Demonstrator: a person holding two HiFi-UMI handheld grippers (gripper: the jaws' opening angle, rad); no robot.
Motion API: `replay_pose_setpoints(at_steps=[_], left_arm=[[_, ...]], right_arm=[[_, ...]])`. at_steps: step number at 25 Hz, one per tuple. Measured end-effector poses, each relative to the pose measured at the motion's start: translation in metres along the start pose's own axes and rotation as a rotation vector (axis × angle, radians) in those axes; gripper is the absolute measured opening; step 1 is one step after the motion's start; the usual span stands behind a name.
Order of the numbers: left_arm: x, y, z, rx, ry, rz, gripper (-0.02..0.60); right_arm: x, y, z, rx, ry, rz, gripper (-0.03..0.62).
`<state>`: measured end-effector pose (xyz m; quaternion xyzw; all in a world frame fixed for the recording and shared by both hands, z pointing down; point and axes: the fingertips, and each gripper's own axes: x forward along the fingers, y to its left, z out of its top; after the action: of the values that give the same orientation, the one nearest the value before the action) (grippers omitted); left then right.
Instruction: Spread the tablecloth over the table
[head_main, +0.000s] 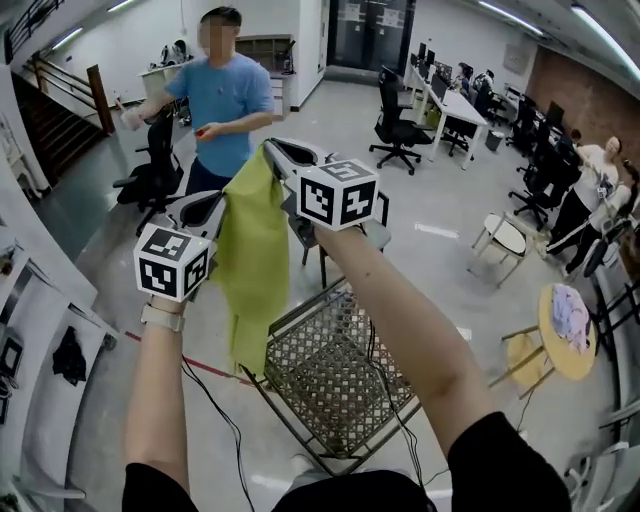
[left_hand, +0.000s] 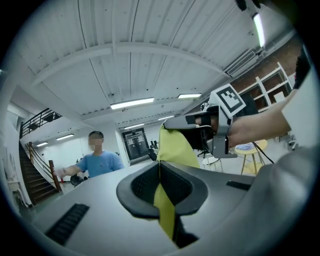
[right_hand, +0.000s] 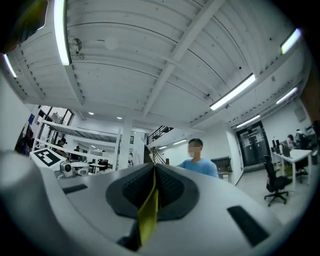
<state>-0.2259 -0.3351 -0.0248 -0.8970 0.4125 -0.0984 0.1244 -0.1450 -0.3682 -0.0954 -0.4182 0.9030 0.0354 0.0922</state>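
while the tablecloth (head_main: 250, 255) hangs bunched in a narrow fold, you have little to lay down, so open it out first. your left claw (head_main: 215, 200) is clamped on one bit of its top edge and your right claw (head_main: 272, 150) is clamped on another bit higher up, each with a strip of yellow-green fabric pinched flat between its pads. the two grips sit close together, raised in the air, and the cloth drops from them to the left of the mesh worktop (head_main: 335, 375), its lower end just beside the near left corner. i'd judge the step in hand to be the spread: draw the claws well apart along the top edge until the fabric goes taut and flat, level your two hands, then carry it across so the hanging end trails over the mesh before you lower. don't loosen either clamp until the cloth rests on the worktop. mind the black cables (head_main: 385, 390) lying across the mesh, which could snag a hem, and swing short of the person in the blue shirt (head_main: 225, 100) standing beyond.
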Motion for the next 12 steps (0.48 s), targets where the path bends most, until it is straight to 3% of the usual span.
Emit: replay_pose_setpoints(at_steps=[6, 12], left_arm=[[0.047, -0.05, -0.023, -0.024, 0.037, -0.092, 0.015], [0.072, -0.119, -0.082, -0.057, 0.15, -0.189, 0.015]], right_arm=[[-0.045, -0.056, -0.039, 0.008, 0.061, -0.087, 0.015], [-0.102, -0.088, -0.111, 0.067, 0.168, -0.125, 0.015]])
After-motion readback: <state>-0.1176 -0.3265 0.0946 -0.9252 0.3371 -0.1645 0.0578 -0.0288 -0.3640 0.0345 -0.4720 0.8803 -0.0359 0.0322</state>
